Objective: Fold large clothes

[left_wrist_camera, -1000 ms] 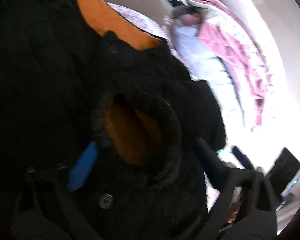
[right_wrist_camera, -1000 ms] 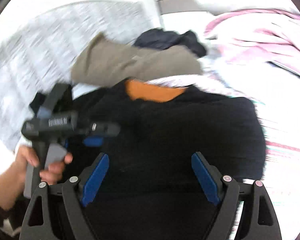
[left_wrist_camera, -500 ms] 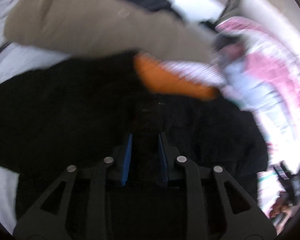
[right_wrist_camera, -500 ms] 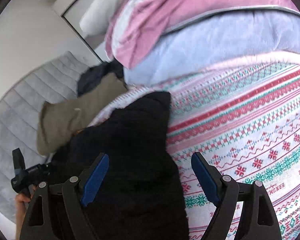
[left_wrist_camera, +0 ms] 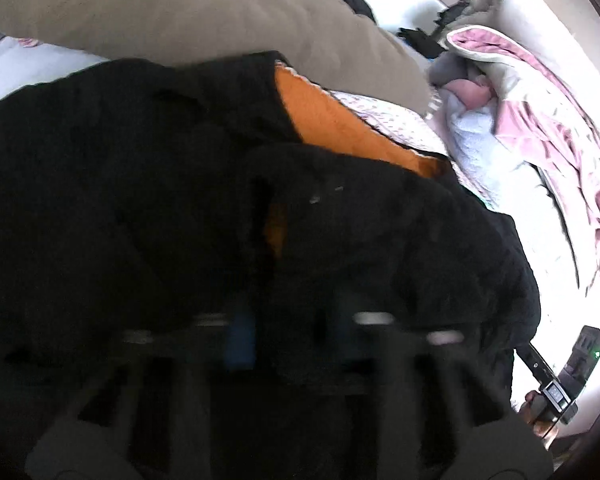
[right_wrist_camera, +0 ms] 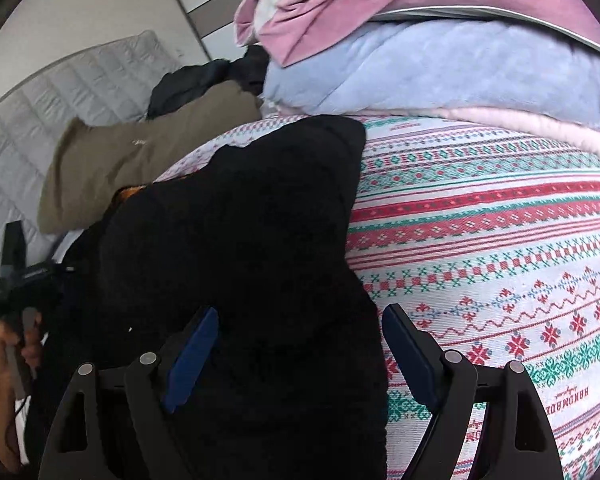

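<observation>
Bedding patterned in red and green bands (right_wrist_camera: 500, 240), printed "HANDMADE" beside the right jaw, is supporting a black jacket with orange lining (left_wrist_camera: 220, 168). Left gripper (left_wrist_camera: 288, 332), blurred, is apparently pinching jacket fabric between narrowed jaws, probably to carry a fold. Right gripper (right_wrist_camera: 296, 356) is hovering wide, straddling the jacket's edge, likely readying a grasp.

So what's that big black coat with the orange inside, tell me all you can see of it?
The black coat is thick and matte, with an orange lining showing where it falls open. It lies rumpled on the patterned bedspread, its far edge against a khaki garment. The left gripper, blurred, seems closed on a fold of it. The right gripper is open, its jaws straddling the coat's right-hand edge.
</observation>
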Action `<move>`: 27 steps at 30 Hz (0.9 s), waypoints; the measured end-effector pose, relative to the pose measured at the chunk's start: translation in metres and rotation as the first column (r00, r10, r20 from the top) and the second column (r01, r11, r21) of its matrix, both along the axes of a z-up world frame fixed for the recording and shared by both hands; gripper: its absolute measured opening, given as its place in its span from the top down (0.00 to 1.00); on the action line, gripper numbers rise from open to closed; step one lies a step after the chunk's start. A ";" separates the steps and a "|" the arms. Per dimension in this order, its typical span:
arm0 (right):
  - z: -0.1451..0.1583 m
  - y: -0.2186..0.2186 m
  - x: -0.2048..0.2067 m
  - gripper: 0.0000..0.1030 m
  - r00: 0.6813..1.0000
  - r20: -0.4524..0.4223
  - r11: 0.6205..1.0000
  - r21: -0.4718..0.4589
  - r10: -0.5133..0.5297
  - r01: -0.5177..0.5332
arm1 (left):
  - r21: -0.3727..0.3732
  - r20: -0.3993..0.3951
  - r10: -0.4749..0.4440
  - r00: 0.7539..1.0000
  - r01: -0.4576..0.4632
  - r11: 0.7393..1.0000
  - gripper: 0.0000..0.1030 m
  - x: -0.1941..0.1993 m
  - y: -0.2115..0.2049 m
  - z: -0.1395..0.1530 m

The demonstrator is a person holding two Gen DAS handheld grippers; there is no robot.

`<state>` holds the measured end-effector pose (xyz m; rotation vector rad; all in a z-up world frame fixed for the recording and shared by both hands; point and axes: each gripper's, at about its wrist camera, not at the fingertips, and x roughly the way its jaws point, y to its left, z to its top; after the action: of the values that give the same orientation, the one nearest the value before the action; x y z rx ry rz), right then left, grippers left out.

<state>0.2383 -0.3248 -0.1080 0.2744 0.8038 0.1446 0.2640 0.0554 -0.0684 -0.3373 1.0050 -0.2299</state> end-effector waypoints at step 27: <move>-0.021 0.024 0.015 0.17 0.993 -0.031 0.992 -0.067 -0.113 0.110 | 0.215 0.115 -0.238 0.965 0.209 0.954 0.28 -0.008 -0.098 -0.018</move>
<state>0.2530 -0.3011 -0.1290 0.2606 0.8244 0.0088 0.2562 -0.0423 -0.0861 -0.0207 0.9180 -0.3495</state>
